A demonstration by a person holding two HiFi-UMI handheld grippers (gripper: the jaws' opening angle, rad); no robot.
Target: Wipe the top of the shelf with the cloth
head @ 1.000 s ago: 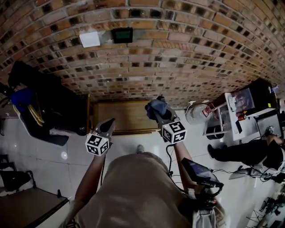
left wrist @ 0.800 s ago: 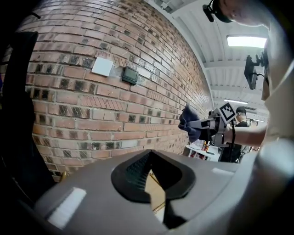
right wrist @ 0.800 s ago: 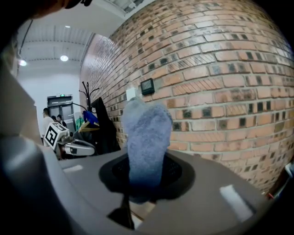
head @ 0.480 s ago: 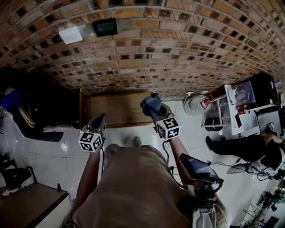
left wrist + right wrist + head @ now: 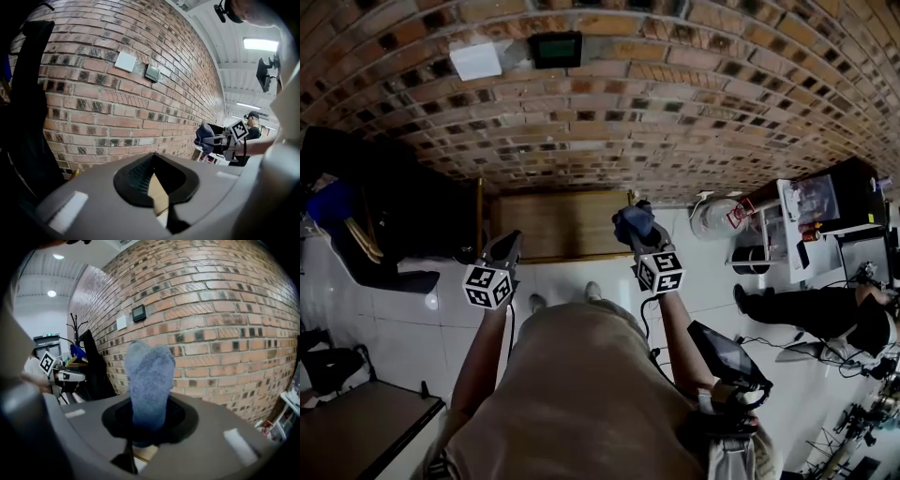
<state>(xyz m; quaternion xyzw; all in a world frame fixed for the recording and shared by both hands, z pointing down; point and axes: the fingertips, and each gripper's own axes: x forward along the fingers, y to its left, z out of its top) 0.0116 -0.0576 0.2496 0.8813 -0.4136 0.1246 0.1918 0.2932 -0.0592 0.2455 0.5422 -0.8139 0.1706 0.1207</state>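
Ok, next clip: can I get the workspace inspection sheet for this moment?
Surface: wooden shelf against the brick wall; top bare.
Job's things: blue cloth over the shelf's right end; contact unclear.
Clutter: nothing seen on the shelf.
Grippers: right gripper fingers clamp the cloth; left gripper shut, empty, near the left end.
Cables: cable from the right gripper along the arm; floor cables at right.
Surroundings: coat left; cart and person right.

- The right gripper (image 5: 636,231), with the crumpled blue cloth (image 5: 629,223), has come a little toward the near side along the right edge of the brown wooden shelf top (image 5: 553,225).
- Two shoes (image 5: 534,302) now show on the floor; before, only one.
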